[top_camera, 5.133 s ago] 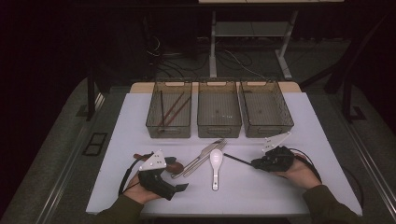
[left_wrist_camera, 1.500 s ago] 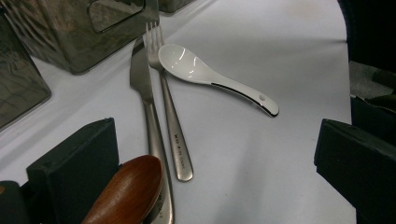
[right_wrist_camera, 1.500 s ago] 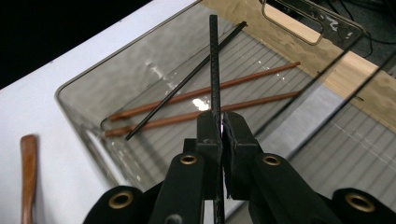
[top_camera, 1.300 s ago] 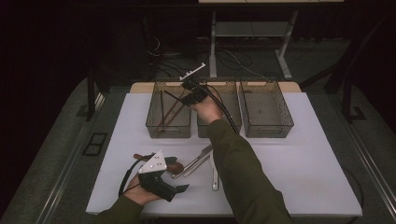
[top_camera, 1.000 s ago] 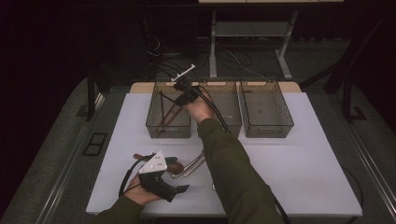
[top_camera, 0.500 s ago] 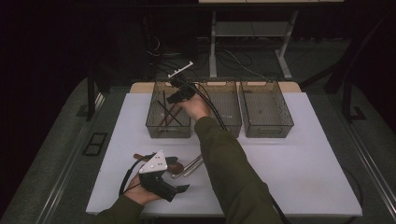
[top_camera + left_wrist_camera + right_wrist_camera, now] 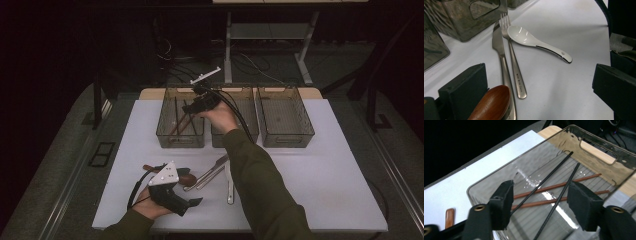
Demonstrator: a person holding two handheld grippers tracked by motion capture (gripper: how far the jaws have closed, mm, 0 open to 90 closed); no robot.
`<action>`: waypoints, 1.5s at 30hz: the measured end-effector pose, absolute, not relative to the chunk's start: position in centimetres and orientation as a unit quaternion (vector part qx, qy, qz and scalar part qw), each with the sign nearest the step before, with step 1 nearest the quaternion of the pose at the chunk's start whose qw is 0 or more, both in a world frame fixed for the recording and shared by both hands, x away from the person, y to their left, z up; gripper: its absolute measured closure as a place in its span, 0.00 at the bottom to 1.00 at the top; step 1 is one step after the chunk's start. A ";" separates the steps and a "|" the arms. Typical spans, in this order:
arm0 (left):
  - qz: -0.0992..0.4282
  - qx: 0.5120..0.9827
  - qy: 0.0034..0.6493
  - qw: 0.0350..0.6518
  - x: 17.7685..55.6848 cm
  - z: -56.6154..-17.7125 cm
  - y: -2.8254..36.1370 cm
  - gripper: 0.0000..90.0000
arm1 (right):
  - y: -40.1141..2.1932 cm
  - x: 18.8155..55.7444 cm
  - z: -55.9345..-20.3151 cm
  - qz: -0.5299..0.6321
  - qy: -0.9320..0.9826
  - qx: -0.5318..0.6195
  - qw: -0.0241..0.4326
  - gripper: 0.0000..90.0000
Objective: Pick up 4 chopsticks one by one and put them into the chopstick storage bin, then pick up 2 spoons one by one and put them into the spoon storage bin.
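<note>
My right gripper (image 7: 193, 110) hangs open over the left smoked-plastic bin (image 7: 165, 137), jaws pointing down into it. In the right gripper view, two black chopsticks (image 7: 544, 181) lie in that bin (image 7: 499, 171), crossing two brown chopsticks (image 7: 556, 186), and my right gripper (image 7: 542, 195) has nothing between its jaws. My left gripper (image 7: 191, 188) rests open at the table's near left. Ahead of my left gripper (image 7: 539, 75) lie a knife (image 7: 499, 47), a fork (image 7: 512, 56) and a white spoon (image 7: 534, 41). A wooden spoon (image 7: 490, 103) lies against its left jaw, not gripped.
A middle bin (image 7: 240, 137) and a right bin (image 7: 286, 137) stand beside the left one at the back of the white table (image 7: 325, 175). My right forearm (image 7: 255, 175) reaches across the table's middle, over part of the cutlery (image 7: 207, 172).
My right hand left the table's near right, reached out to the bins, then shifted left from the middle bin to the left one. The left gripper stayed put.
</note>
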State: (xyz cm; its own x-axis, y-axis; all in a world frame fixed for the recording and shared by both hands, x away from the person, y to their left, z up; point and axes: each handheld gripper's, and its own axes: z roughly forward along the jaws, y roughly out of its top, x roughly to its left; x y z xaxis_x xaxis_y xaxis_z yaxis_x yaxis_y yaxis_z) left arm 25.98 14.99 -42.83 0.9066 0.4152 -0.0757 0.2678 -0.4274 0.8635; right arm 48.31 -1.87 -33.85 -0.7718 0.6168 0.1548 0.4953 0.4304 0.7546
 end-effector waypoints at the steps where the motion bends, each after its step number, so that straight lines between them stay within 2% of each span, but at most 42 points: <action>1: 0.076 0.842 0.202 0.494 26.0 -42.9 14.9 0.00 | -2.2 48.1 -33.9 0.423 0.842 0.327 0.071 0.39; 27: 0.073 0.846 0.211 0.485 25.9 -43.1 14.8 0.00 | -16.2 39.9 -34.3 0.480 0.814 0.318 0.075 0.36; 32: 0.075 0.845 0.212 0.486 26.0 -43.1 14.9 0.00 | -18.2 38.6 -34.9 0.485 0.811 0.315 0.083 0.33; 37: 0.074 0.843 0.215 0.487 26.0 -43.2 15.0 0.00 | -19.3 36.9 -36.1 0.463 0.820 0.315 0.120 0.31; 45: 0.077 0.845 0.217 0.483 26.1 -43.2 15.0 0.00 | -21.9 34.6 -38.1 0.467 0.812 0.335 0.106 0.22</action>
